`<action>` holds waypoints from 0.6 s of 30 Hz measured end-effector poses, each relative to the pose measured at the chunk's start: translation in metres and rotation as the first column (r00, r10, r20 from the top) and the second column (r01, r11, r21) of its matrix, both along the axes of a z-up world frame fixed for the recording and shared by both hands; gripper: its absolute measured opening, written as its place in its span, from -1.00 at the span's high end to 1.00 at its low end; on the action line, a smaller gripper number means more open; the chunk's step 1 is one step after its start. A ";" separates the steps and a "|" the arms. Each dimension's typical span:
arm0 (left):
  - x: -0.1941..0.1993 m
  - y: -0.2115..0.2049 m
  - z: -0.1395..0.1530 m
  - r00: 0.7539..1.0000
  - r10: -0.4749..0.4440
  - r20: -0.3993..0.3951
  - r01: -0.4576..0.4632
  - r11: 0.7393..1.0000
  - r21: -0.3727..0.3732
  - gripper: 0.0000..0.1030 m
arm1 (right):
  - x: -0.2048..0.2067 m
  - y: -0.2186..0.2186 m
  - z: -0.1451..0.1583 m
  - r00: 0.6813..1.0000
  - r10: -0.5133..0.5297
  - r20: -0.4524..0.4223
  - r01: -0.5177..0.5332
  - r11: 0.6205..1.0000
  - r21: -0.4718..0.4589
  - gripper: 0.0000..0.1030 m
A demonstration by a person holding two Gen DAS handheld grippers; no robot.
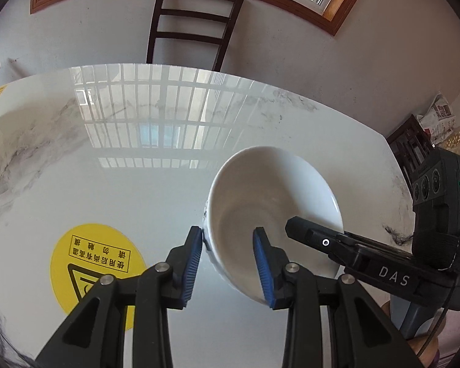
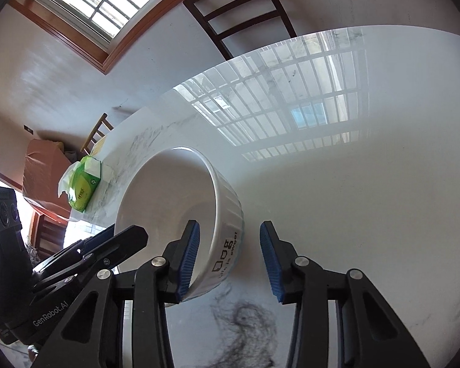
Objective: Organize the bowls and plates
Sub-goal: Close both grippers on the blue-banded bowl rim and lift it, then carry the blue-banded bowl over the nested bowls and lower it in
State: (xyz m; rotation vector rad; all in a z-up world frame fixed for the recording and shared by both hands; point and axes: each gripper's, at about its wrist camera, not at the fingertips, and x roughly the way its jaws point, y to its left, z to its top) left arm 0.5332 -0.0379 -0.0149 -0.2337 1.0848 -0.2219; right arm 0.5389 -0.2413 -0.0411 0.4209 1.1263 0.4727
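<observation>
Bowl tilted over worktop near its right edge. Left claw straddles its wall, barely touching; right claw spread, straddling too. Clamp one firmly before moving.

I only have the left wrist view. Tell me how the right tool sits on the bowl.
Observer: The right tool straddles the wall of the bowl, one finger inside and one outside.
Operator: Say whether it's clamped.
Observer: No. The outer finger stands clear of the wall, and bare table shows between them.
Operator: Describe that outer wall.
Observer: Ribbed white, with black print reading "life is sweet".
</observation>
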 end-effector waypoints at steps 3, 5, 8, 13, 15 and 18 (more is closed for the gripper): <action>0.001 0.000 -0.004 1.000 0.012 0.002 -0.012 1.000 0.026 0.70 | -0.001 -0.002 -0.002 1.000 -0.005 -0.007 0.005 1.000 0.003 0.54; -0.002 0.003 -0.005 0.999 0.031 -0.015 -0.031 1.000 0.004 0.73 | -0.003 -0.004 -0.004 1.000 -0.002 -0.031 0.002 1.000 0.029 0.52; -0.015 0.000 -0.001 1.000 0.031 -0.005 -0.030 0.999 0.024 0.75 | -0.012 -0.006 -0.003 0.999 0.008 -0.046 -0.007 1.000 0.027 0.52; -0.046 -0.006 0.015 0.999 0.031 0.004 -0.032 0.998 0.054 0.75 | -0.034 -0.010 0.006 0.998 0.014 -0.056 -0.011 0.999 0.052 0.53; -0.060 -0.007 0.023 1.000 0.025 0.005 -0.025 0.998 0.060 0.75 | -0.044 -0.012 0.011 0.998 0.021 -0.059 -0.017 0.998 0.063 0.53; -0.084 -0.010 0.034 1.000 0.022 0.018 -0.023 0.997 0.074 0.75 | -0.061 -0.014 0.019 0.998 0.030 -0.064 -0.025 0.997 0.070 0.54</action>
